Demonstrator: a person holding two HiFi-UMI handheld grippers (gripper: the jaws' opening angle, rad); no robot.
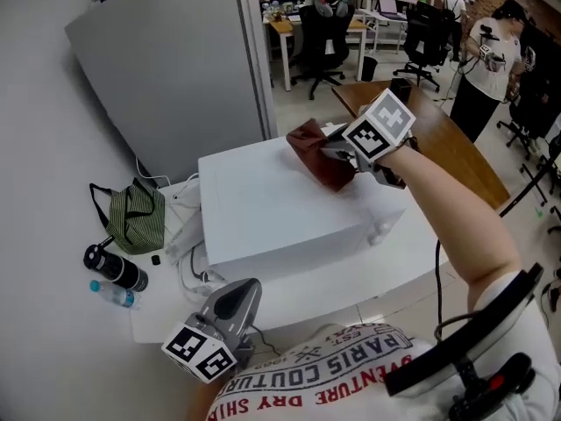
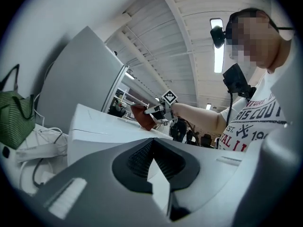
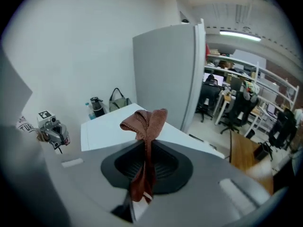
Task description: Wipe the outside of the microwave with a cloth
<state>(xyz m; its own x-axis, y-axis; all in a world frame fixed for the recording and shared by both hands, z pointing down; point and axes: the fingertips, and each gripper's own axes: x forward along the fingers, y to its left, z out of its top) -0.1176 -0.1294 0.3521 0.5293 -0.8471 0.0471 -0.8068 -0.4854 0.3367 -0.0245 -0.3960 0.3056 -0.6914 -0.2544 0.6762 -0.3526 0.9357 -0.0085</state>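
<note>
Right gripper view alone shows right gripper (image 3: 143,148) clamped on cloth (image 3: 145,121)

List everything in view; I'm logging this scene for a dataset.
microwave: one, white, on the table
table: one, white, under the microwave
cloth: one, dark red, on the microwave's top
bag: one, green striped, left of the microwave
black bottle: one, black, beside the bag
clear bottle: one, blue-capped, beside the black bottle
partition: one, grey, behind the table
left gripper: one, grey, shut, empty, near the person's chest
right gripper: one, grey, shut on the cloth
</note>
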